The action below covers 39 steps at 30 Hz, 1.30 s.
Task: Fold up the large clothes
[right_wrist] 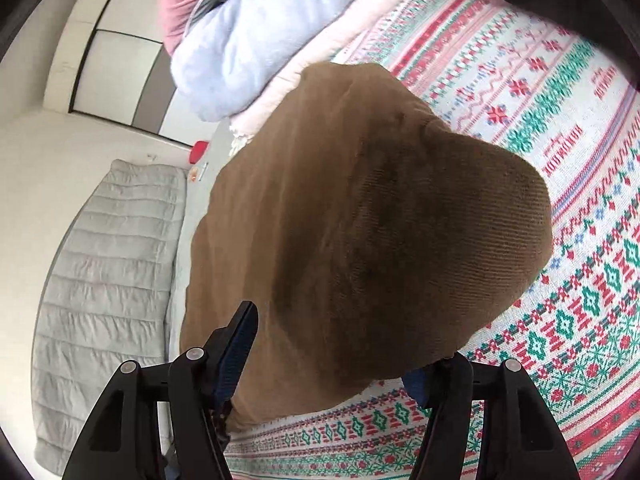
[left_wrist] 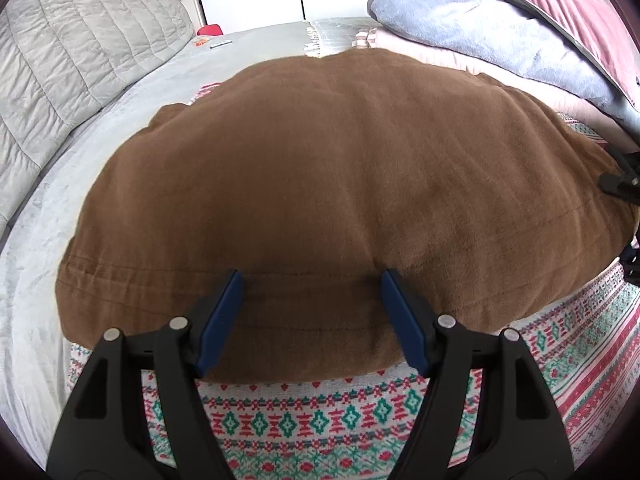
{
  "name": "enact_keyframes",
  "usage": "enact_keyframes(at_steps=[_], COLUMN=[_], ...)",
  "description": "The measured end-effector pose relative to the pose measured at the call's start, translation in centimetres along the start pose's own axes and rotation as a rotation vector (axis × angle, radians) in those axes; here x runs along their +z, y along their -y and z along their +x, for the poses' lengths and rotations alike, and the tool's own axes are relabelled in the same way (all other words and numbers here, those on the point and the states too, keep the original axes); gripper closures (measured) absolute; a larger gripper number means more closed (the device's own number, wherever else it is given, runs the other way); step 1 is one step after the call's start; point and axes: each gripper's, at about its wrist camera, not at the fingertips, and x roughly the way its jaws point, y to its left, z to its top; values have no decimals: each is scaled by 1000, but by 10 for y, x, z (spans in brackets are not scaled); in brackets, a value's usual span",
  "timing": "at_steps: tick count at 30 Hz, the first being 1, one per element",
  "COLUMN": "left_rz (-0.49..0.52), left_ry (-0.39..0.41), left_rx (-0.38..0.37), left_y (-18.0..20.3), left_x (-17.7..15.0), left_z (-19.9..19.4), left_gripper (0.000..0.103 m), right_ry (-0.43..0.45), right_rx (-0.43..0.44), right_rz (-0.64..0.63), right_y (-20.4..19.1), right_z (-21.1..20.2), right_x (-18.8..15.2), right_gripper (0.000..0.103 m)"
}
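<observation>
- The brown garment (left_wrist: 340,200) lies spread on the patterned blanket (left_wrist: 320,420) on the bed, its hemmed near edge under the left claw (left_wrist: 312,284).
- Left wrist view: the left claw stands wide, blue pads on the hem, gripping nothing — the right claw (left_wrist: 622,184) shows at the garment's right edge.
- Right wrist view: brown cloth bulges between the right claw's (right_wrist: 340,344) jaws, hiding one pad; I cannot tell whether they grip it.
- Beyond the garment sit folded blankets (right_wrist: 256,40) and a grey quilt (right_wrist: 112,264).
</observation>
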Motion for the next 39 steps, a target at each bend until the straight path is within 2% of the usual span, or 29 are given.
enact_keyframes(at_steps=[4, 11, 13, 16, 20, 22, 25, 28, 31, 34, 36, 38, 39], left_rz=[9, 76, 58, -24, -94, -91, -76, -127, -160, -76, -75, -89, -104], left_ry=[33, 10, -27, -78, -62, -93, -142, -160, -195, -207, -193, -202, -216], left_rx=[-48, -9, -48, -132, -93, -92, -37, -26, -12, 102, 130, 119, 85], left_y=[6, 23, 17, -4, -24, -22, -15, -20, -22, -5, 0, -3, -8], left_x=[4, 2, 9, 33, 90, 127, 165, 198, 216, 211, 207, 210, 212], left_z=[-11, 7, 7, 6, 18, 44, 84, 119, 154, 178, 180, 176, 170], left_gripper=[32, 32, 32, 32, 32, 32, 32, 32, 32, 28, 28, 28, 28], right_ry=[3, -2, 2, 2, -5, -5, -2, -3, -10, -12, -12, -10, -10], right_rx=[20, 19, 23, 43, 75, 75, 70, 66, 59, 54, 49, 42, 39], right_rz=[28, 12, -13, 1, 32, 49, 48, 55, 62, 67, 59, 48, 45], right_y=[-11, -18, -24, -24, -12, -10, -9, -11, -9, -9, -11, -14, -14], right_z=[8, 6, 4, -4, -16, -17, -19, -19, -16, -14, -14, -13, -12], right_x=[2, -3, -1, -1, 4, 3, 2, 1, 2, 2, 2, 2, 1], right_gripper=[37, 37, 37, 37, 37, 37, 37, 37, 37, 37, 37, 37, 37])
